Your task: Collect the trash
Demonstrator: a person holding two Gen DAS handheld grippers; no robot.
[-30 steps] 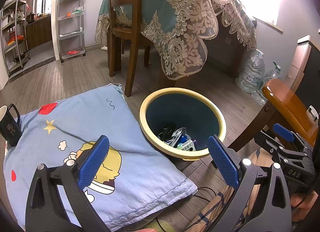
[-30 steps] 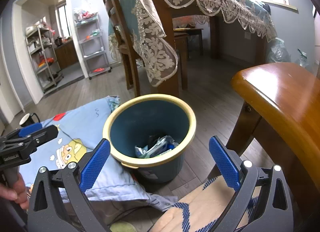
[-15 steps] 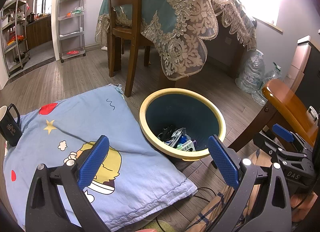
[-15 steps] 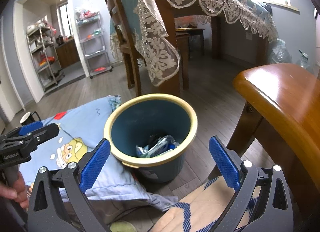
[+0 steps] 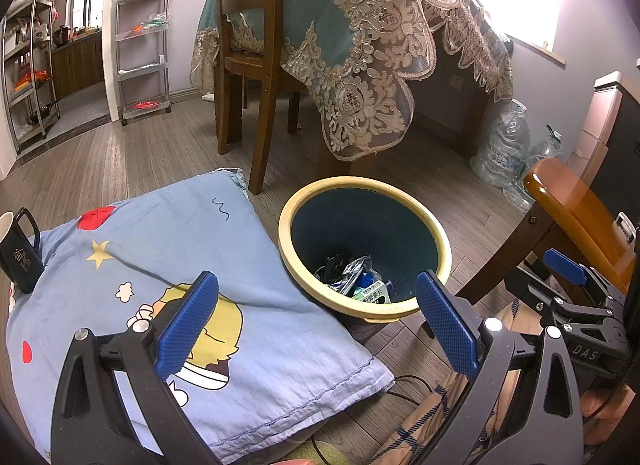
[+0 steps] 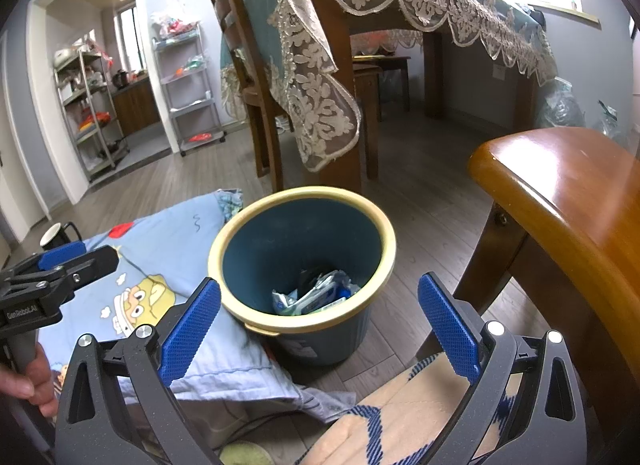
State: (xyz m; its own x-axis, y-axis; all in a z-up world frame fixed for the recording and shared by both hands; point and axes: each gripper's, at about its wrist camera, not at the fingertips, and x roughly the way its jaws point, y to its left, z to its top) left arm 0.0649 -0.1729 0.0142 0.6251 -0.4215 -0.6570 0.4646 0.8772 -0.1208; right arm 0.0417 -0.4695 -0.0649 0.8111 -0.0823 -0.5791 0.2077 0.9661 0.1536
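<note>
A dark blue trash bin with a yellow rim [image 5: 362,185] stands on the wood floor; it also shows in the right wrist view [image 6: 304,193]. Several wrappers and packets [image 5: 354,279] lie at its bottom, also seen in the right wrist view [image 6: 316,295]. My left gripper [image 5: 316,319] is open and empty, held over the near edge of the bin and the pillow. My right gripper [image 6: 318,323] is open and empty, just in front of the bin. Each gripper shows in the other's view, the right one [image 5: 568,285] and the left one [image 6: 60,269].
A light blue cartoon pillow [image 5: 160,265] lies left of the bin. A black mug [image 5: 18,249] stands at its far left edge. A wooden chair [image 5: 248,45] and a lace-draped table [image 5: 360,25] stand behind. An orange-brown chair [image 6: 560,201] is at the right.
The right gripper view has drifted slightly; the bin sits a little farther right in it. The left gripper has barely moved.
</note>
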